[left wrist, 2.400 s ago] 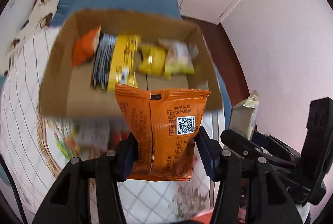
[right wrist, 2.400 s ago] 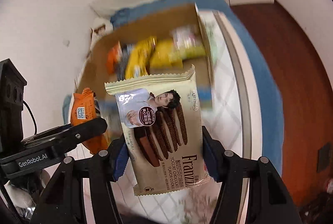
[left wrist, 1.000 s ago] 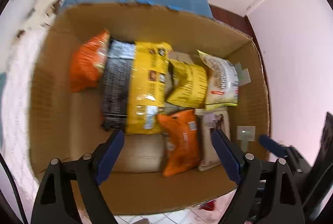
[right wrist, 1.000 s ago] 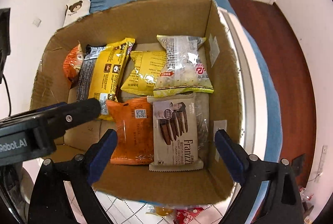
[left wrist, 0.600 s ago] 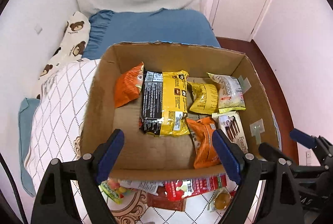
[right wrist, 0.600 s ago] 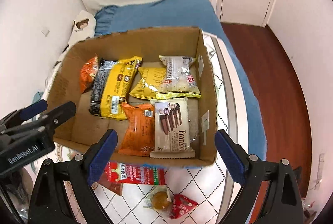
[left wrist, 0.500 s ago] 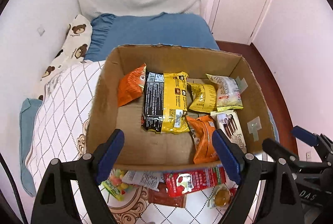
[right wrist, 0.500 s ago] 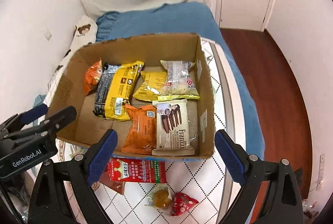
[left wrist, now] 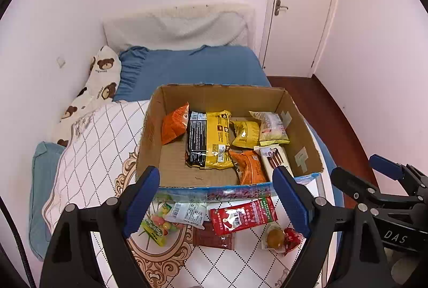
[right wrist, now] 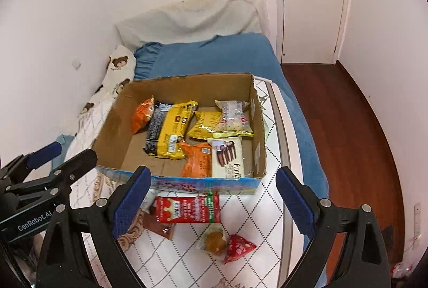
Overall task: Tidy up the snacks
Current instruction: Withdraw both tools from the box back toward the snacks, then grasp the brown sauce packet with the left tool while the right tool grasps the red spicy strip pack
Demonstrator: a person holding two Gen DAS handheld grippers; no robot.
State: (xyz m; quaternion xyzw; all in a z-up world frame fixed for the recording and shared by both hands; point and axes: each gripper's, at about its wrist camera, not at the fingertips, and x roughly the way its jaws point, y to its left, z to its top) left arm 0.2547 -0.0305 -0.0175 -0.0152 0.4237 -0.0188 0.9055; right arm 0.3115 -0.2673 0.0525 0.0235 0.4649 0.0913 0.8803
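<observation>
Both grippers, left (left wrist: pixel 216 197) and right (right wrist: pixel 214 197), spread wide and empty above the bed's (right wrist: pixel 270 223) near edge, red packet (right wrist: pixel 187 209) lying crosswise just outside the box (right wrist: pixel 208 185), nearer the right.

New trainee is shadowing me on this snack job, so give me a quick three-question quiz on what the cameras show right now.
1. True or false: the left hand-held gripper and the right hand-held gripper are both open and hold nothing.
2. Multiple choice: where does the long red packet lie? A) inside the cardboard box B) on the quilt in front of the box C) on the floor
3. Fill in: the orange pouch at the box's near wall lies beside the pale ____ cookie pack.

Key: 1 true; 2 B; 3 Franzzi.
</observation>
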